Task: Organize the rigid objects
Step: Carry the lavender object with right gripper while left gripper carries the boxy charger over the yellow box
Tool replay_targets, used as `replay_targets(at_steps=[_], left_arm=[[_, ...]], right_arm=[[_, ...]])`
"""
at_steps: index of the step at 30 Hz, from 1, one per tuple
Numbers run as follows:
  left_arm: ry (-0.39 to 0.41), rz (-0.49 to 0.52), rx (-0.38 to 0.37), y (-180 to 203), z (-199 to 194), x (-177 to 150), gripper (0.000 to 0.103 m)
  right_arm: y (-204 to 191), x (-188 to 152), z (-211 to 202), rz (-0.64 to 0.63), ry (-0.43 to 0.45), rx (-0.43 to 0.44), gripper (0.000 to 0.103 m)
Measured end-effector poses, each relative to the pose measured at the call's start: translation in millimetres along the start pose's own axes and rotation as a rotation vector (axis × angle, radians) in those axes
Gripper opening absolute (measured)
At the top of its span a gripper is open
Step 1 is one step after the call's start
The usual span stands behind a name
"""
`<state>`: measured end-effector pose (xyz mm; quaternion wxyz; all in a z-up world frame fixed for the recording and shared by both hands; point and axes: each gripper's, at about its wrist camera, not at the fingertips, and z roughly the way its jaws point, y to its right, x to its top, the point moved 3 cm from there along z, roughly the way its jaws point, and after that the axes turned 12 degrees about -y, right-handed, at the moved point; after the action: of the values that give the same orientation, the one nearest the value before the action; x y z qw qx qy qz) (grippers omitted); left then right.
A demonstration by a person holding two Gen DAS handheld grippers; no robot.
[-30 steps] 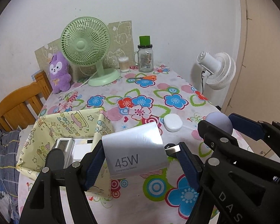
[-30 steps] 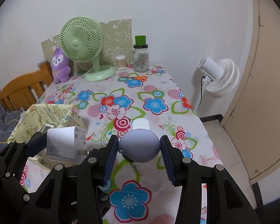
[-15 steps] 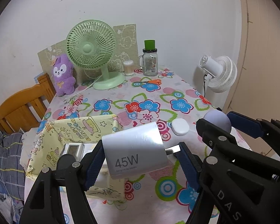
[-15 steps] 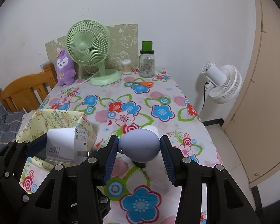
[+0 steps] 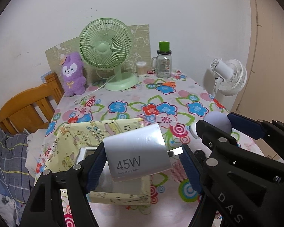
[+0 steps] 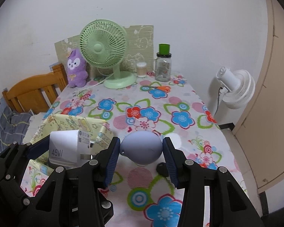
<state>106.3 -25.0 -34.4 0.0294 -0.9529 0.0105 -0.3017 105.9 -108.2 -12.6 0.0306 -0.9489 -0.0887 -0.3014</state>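
Observation:
My left gripper [image 5: 140, 157] is shut on a white 45W charger [image 5: 136, 152], held above the yellow fabric box [image 5: 85, 132] at the table's near left. A small white device [image 5: 86, 152] lies inside the box. The charger also shows in the right wrist view [image 6: 66, 148]. My right gripper [image 6: 142, 148] is shut on a lavender egg-shaped object [image 6: 142, 147], held above the flowered tablecloth [image 6: 142, 98] just right of the box [image 6: 72, 122]. The egg also shows in the left wrist view [image 5: 217, 122]. A small black object [image 6: 161, 167] and part of a white case [image 6: 177, 139] lie under it.
At the table's far end stand a green desk fan [image 5: 107, 51], a purple plush [image 5: 72, 73], a cotton-swab jar [image 5: 141, 68] and a glass jar with a green cap [image 5: 163, 62]. Orange scissors [image 5: 166, 84] lie nearby. A wooden chair [image 5: 26, 104] is left, a white fan [image 5: 229, 77] right.
Both grippers have risen and drawn back with their objects; the table looks lower and farther. The charger now hangs over the box. Both grips are unchanged.

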Motion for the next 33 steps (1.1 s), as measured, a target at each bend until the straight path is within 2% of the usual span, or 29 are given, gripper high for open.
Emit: replay_targets(at_steps=[16,33], left_arm=[[-0.039,-0.031,0.022,-49,17,-1,0.078],[-0.12,-0.074,0.021,-95,56,0,0.078]], right_arm=[[-49,14,23,-0.051,-0.033,0.035,0.05],[-92,27,63,-0.097,-0.09,0.053,0.05]])
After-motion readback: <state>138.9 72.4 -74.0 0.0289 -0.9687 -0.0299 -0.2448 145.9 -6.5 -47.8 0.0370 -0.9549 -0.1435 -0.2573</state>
